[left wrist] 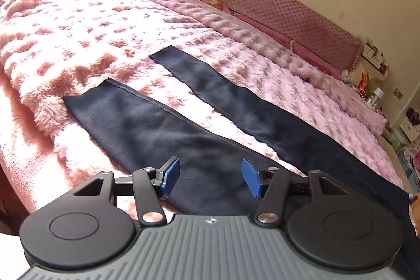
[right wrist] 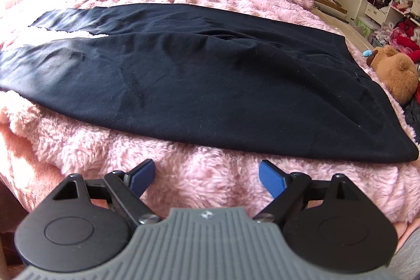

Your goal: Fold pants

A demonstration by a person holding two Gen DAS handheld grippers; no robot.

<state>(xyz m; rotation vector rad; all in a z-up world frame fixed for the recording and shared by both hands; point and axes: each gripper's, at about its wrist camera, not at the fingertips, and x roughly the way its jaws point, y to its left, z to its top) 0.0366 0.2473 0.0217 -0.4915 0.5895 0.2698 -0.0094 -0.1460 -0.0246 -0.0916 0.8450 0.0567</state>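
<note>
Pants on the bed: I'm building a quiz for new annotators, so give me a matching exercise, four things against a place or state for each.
Things:
1. black pants
2. left gripper
3. right gripper
4. brown teddy bear

Places or states:
A. open, above the pink fluffy blanket, short of the pants' near edge
B. lying beside the waistband end
C. spread flat, legs apart
D. open, above the nearer pant leg

Pairs: 1-C, 2-D, 3-A, 4-B
</note>
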